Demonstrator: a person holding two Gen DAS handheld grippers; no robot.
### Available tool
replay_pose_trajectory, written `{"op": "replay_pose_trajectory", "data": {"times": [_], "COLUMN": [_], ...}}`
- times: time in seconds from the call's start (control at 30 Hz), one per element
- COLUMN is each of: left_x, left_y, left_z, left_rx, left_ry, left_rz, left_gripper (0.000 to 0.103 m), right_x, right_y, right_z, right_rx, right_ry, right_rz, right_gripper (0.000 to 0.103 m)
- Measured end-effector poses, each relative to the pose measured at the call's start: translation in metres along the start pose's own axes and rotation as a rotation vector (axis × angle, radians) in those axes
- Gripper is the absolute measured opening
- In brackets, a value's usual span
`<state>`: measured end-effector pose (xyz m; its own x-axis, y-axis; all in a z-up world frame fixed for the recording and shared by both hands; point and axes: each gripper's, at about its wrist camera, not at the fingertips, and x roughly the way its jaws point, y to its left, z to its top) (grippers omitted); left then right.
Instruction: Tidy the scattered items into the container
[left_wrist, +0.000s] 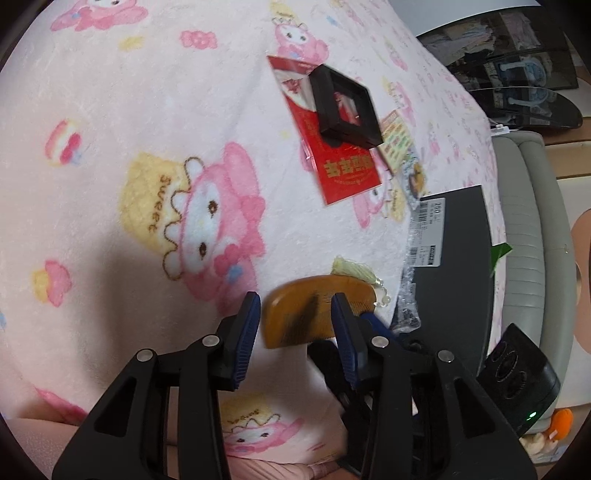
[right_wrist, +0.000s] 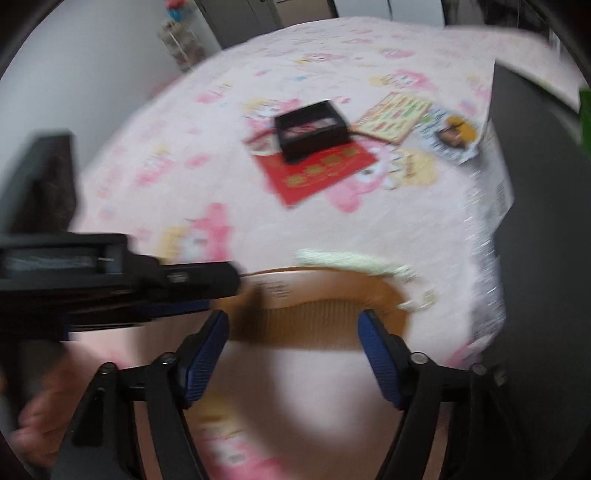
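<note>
both grippers crowd the wooden comb (left_wrist: 314, 314) on the pink blanket (left_wrist: 147, 110). the left gripper (left_wrist: 295, 334) stands parted around one end of it, the right gripper (right_wrist: 293, 350) spread wide before its teeth, neither visibly gripping. the black box (left_wrist: 343, 107) sits well apart on a red envelope (left_wrist: 332, 162).

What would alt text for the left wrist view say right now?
The open left gripper hovers over a brown wooden comb with a pale tassel on a pink cartoon-print blanket. Farther back, a small black square box sits on a red envelope, beside a colourful card; a dark grey container lies to the right.
</note>
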<state>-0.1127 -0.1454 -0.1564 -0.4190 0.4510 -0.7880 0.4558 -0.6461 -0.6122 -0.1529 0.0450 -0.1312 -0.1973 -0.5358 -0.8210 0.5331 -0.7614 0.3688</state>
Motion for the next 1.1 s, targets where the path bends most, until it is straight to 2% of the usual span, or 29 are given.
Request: {"op": "replay_pose_trajectory", "data": {"times": [0.03, 0.1, 0.23, 0.37, 0.6, 0.67, 0.7, 0.77, 0.87, 1.0, 1.1], "left_x": [-0.002, -0.007, -0.006, 0.002, 0.021, 0.022, 0.021, 0.018, 0.007, -0.005, -0.002], "left_y": [0.001, 0.002, 0.005, 0.003, 0.007, 0.004, 0.003, 0.002, 0.003, 0.0, 0.002], "left_z": [0.0, -0.002, -0.001, -0.001, 0.001, 0.0, 0.0, 0.0, 0.0, -0.002, 0.0], "left_rx": [-0.003, -0.012, -0.03, -0.012, -0.042, -0.014, -0.007, -0.006, -0.015, 0.003, 0.0], "left_ry": [-0.01, -0.034, -0.036, 0.013, 0.099, 0.098, 0.09, 0.07, 0.015, -0.054, -0.035], "left_rz": [-0.008, -0.023, -0.019, -0.015, -0.011, 0.02, 0.026, 0.023, 0.046, 0.105, 0.077], "left_gripper": [0.039, 0.039, 0.039, 0.039, 0.04, 0.024, 0.02, 0.016, 0.006, 0.006, 0.007], "right_x": [-0.003, -0.01, -0.023, -0.02, -0.011, -0.01, -0.009, -0.008, -0.007, -0.006, -0.006], "right_y": [-0.003, -0.006, -0.006, -0.003, 0.0, -0.002, -0.003, -0.005, -0.008, -0.007, -0.008], "right_z": [-0.001, -0.005, -0.007, -0.006, -0.004, -0.004, -0.004, -0.004, -0.005, -0.005, -0.005], "right_rx": [0.032, 0.055, 0.041, 0.032, 0.003, 0.011, 0.015, 0.023, 0.036, 0.026, 0.032], "right_ry": [0.012, 0.014, -0.018, -0.019, -0.012, -0.009, -0.008, -0.005, 0.005, 0.011, 0.014], "right_rz": [0.067, 0.11, 0.056, 0.027, -0.027, -0.012, -0.004, 0.012, 0.023, 0.008, 0.01], "right_gripper": [0.06, 0.06, 0.058, 0.058, 0.058, 0.059, 0.059, 0.058, 0.058, 0.058, 0.058]}}
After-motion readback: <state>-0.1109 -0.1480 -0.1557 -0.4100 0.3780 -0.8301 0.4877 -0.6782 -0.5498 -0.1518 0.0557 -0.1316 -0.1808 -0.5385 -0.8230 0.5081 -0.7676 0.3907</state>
